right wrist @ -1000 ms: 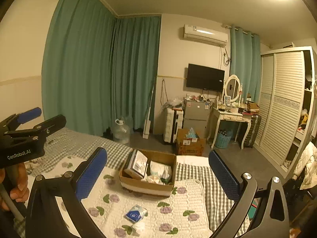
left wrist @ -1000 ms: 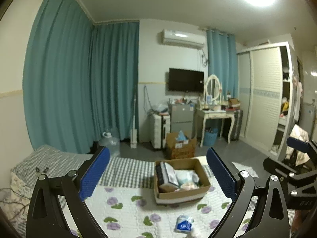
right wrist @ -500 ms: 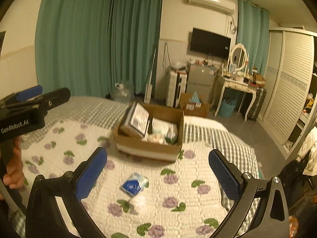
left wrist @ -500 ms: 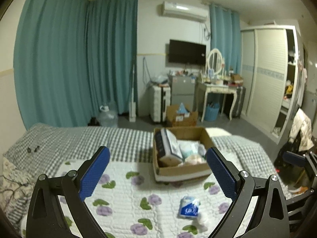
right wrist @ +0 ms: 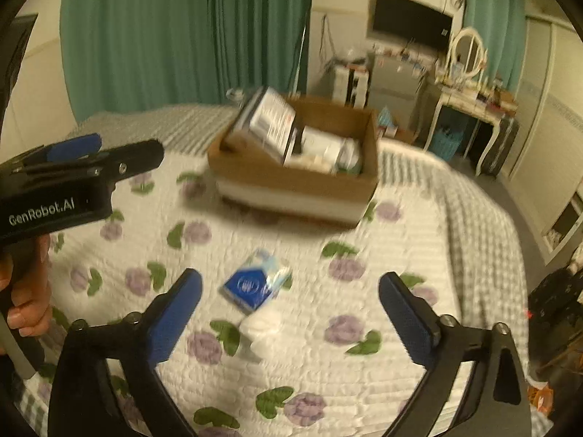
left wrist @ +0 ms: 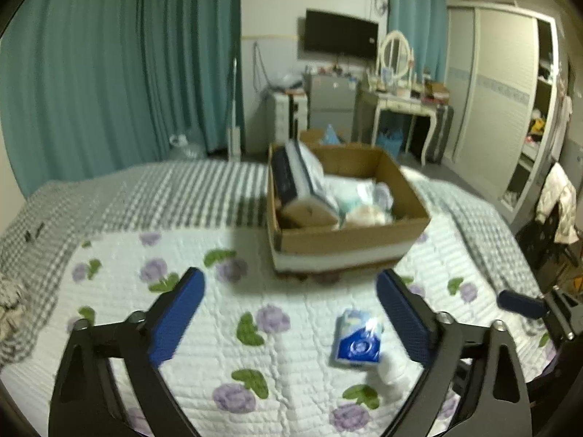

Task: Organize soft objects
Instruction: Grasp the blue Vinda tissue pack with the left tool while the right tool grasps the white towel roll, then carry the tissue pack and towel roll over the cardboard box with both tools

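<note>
Tissue pack (right wrist: 255, 284), blue/white, lies on the floral quilt (right wrist: 364, 364) of the bed, apart from the cardboard box (right wrist: 291, 182) behind it; a white crumpled wad (right wrist: 260, 324) sits just beside the pack. Box already holds other soft pkgs, so likely the drop-off. Right hand-held gripper (right wrist: 289, 298): jaws spread wide, empty, framing the pack — prob. lined up for pickup. Left hand-held gripper (left wrist: 289, 306): also spread, empty, above the quilt w/ pack (left wrist: 357, 340) nearer its right finger.
</note>
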`<action>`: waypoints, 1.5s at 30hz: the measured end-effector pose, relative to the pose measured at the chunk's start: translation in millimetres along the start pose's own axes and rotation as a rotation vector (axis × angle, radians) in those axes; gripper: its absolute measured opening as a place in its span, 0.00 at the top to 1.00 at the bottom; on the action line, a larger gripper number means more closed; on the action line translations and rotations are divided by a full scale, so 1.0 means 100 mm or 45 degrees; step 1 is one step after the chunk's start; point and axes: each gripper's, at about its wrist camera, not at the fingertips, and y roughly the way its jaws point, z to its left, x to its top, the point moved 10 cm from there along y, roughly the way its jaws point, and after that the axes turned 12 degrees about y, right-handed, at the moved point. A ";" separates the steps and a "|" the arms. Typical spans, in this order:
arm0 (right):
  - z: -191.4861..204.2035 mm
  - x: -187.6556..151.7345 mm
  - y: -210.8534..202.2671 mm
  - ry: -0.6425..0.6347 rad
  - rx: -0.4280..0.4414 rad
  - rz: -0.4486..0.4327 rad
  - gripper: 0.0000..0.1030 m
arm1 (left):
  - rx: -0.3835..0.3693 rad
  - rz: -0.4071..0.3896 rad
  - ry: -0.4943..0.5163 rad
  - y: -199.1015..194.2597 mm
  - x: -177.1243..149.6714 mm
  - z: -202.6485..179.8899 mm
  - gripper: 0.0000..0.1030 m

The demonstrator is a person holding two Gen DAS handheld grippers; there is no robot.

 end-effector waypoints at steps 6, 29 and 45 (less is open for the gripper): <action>0.10 -0.37 0.59 -0.036 0.035 0.182 0.17 | -0.013 0.117 0.037 0.39 -0.27 -0.09 0.12; -0.88 -0.54 1.11 0.228 -0.094 0.309 0.78 | -0.223 0.372 0.136 1.20 -0.77 -0.97 0.12; -0.76 -0.49 0.94 0.192 -0.077 0.231 0.78 | -0.107 0.343 0.099 0.92 -0.94 -0.84 0.62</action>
